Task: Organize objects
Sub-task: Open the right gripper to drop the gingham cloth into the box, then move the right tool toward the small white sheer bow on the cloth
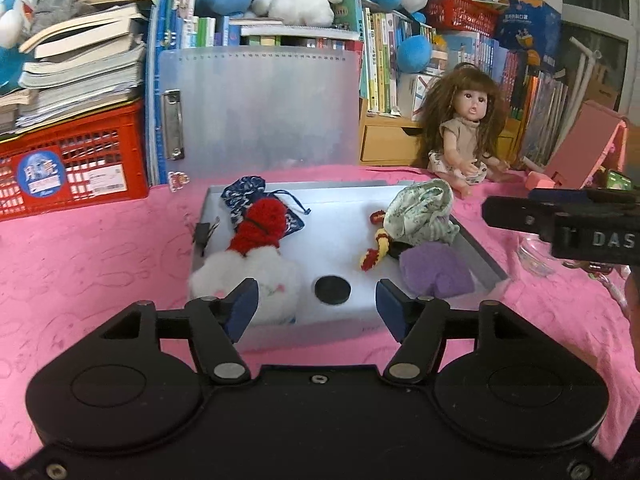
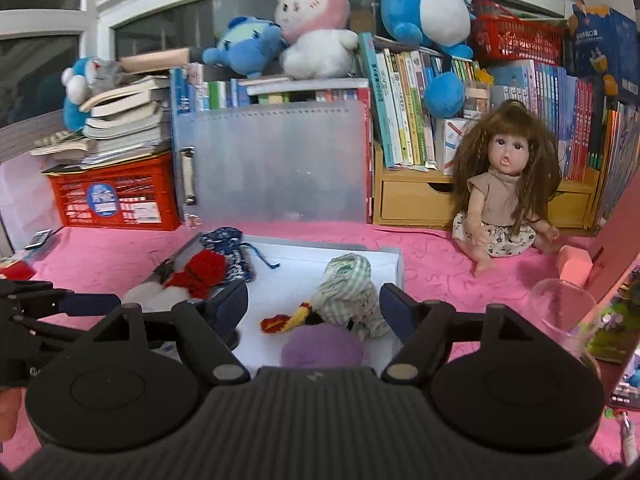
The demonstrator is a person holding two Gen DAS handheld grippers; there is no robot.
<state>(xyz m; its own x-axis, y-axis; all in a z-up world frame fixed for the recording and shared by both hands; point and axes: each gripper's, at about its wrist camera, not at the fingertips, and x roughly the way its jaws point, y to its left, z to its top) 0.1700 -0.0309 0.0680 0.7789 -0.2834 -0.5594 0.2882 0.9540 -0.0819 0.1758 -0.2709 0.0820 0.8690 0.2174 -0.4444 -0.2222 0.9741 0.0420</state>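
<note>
Both the left gripper (image 1: pixel 316 306) and the right gripper (image 2: pixel 314 310) hang above the near edge of the white tray (image 1: pixel 340 216) on the pink cloth (image 1: pixel 100 264), jaws spread and grasping nothing. In the tray lie a red-and-white knitted toy (image 1: pixel 256 248), a black disc (image 1: pixel 332 290), a bundled green cloth (image 1: pixel 420 212) and a purple lump (image 1: pixel 436 276), possibly a sponge.
</note>
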